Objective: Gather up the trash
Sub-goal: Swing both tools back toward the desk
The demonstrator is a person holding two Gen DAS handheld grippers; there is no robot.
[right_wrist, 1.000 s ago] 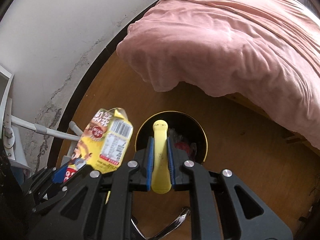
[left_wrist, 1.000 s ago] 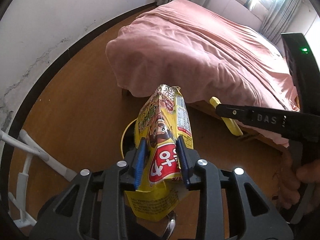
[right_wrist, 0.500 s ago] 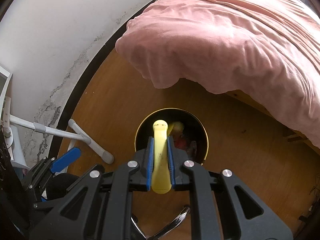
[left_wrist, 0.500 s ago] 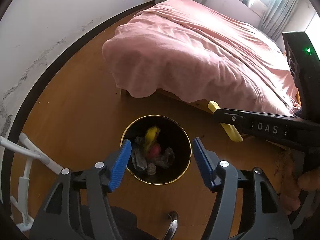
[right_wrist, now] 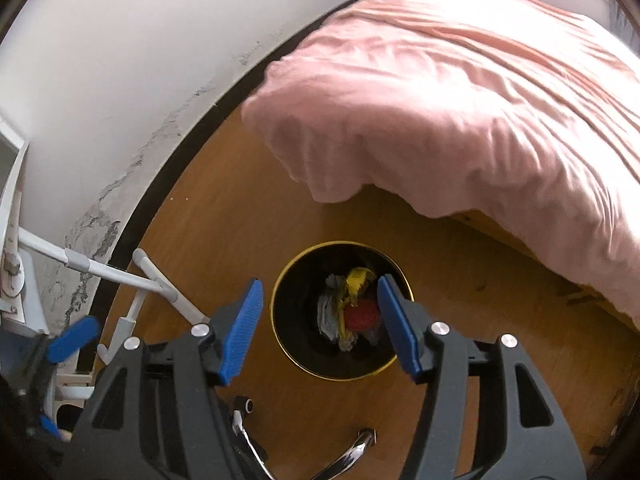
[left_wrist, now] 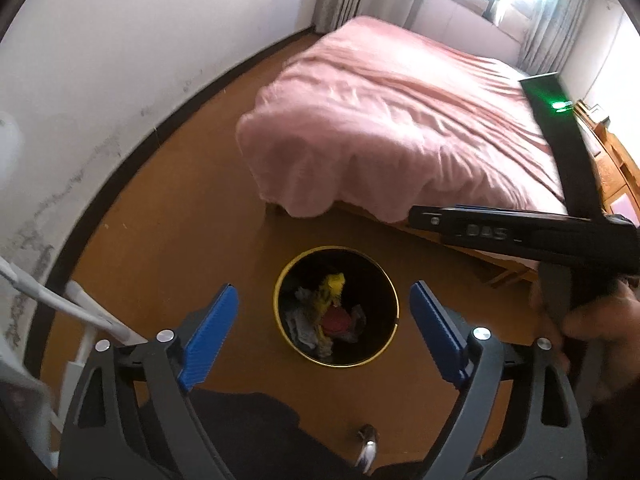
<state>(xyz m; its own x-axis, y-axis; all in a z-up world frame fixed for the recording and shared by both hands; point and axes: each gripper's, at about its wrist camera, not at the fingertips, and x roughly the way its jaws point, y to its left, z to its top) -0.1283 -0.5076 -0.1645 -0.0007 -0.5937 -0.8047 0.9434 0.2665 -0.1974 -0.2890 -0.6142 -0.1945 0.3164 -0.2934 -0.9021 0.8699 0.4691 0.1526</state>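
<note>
A black trash bin with a gold rim [left_wrist: 394, 300] stands on the wooden floor near the bed's corner; it also shows in the right wrist view [right_wrist: 280, 336]. Inside lie yellow, grey and red pieces of trash [left_wrist: 326, 316] [right_wrist: 352, 308]. My left gripper [left_wrist: 324, 332] is open and empty above the bin. My right gripper [right_wrist: 320, 328] is open and empty above the bin too. The right gripper also shows from the side in the left wrist view [left_wrist: 520, 232], held by a hand.
A bed with a pink cover [left_wrist: 400, 128] [right_wrist: 460, 92] fills the far right. A white wall with a dark baseboard [right_wrist: 132, 216] runs on the left. A white metal stand [right_wrist: 120, 276] [left_wrist: 76, 308] sits at the left. Chrome chair legs [right_wrist: 352, 452] lie below.
My left gripper opened and the yellow carton dropped into the bin. Then my right gripper opened and let go of the yellow stick-like piece. Both grippers have risen.
</note>
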